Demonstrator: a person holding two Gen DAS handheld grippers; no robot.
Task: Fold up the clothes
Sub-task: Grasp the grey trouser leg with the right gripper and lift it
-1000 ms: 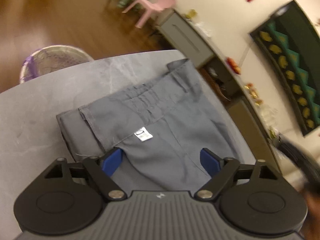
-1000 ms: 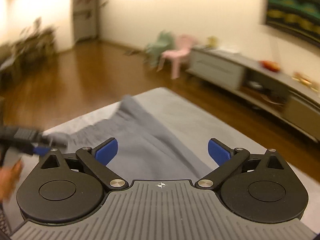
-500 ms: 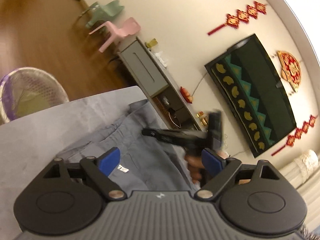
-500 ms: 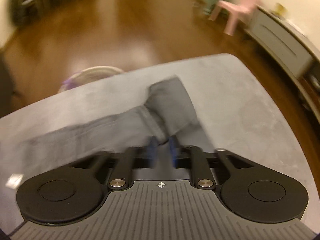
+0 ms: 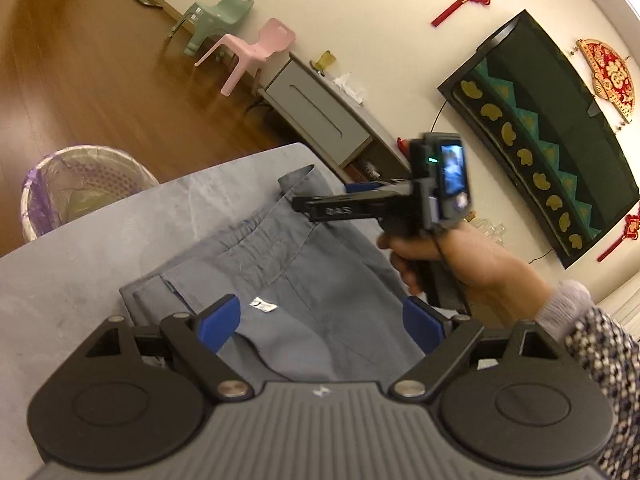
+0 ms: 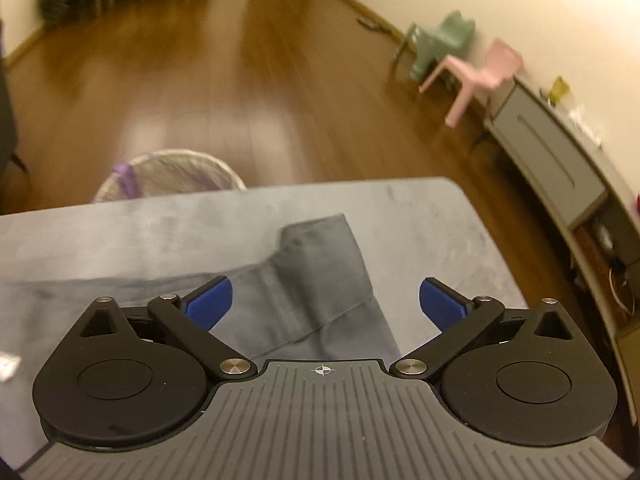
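Grey trousers (image 5: 304, 280) lie beneath both grippers' downward-tilted fingers, left spread, right opening, gripping nothing.

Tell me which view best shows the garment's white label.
Left wrist view: the white label lies sharp on the grey garment, just past the blue fingertips. Right wrist view catches only a blurred white patch at its left edge, possibly the same label.

Right hand-held gripper (image 6: 323, 303) jaws opening over grey garment (image 6: 316, 280) on table (image 6: 420, 216).
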